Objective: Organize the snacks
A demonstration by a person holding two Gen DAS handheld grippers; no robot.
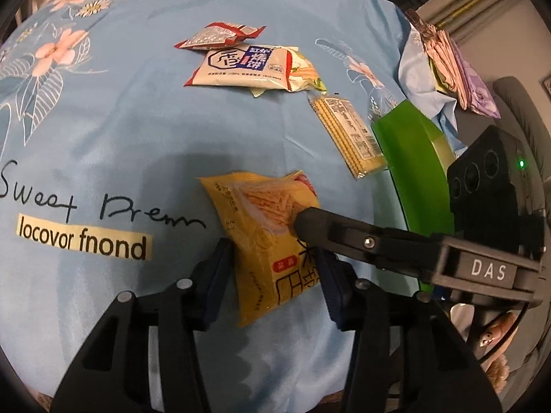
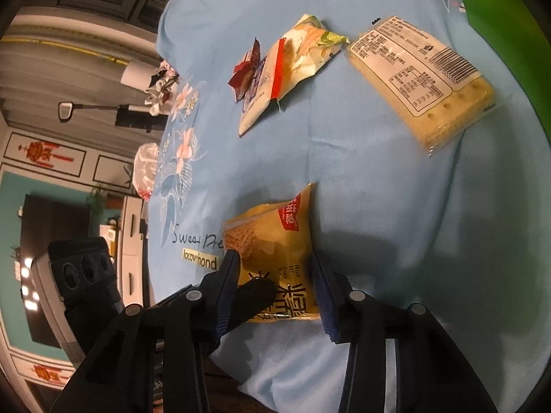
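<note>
Yellow snack bag [image 1: 265, 241] between left tongs [image 1: 275, 258]

My left camera sits just behind my left gripper [image 1: 272, 268] and looks steeply down, close over the yellow pack [image 1: 265, 241] on the blue cloth [image 1: 120, 130]. My right camera, behind my right gripper [image 2: 275, 275], looks down on the same yellow pack [image 2: 275, 241] from its other side, equally close. Both views share that pack, the cracker pack [image 1: 347, 134] [image 2: 423, 82] beyond it, the green box [image 1: 413, 158] [image 2: 496, 17], and each other's gripper.
</note>
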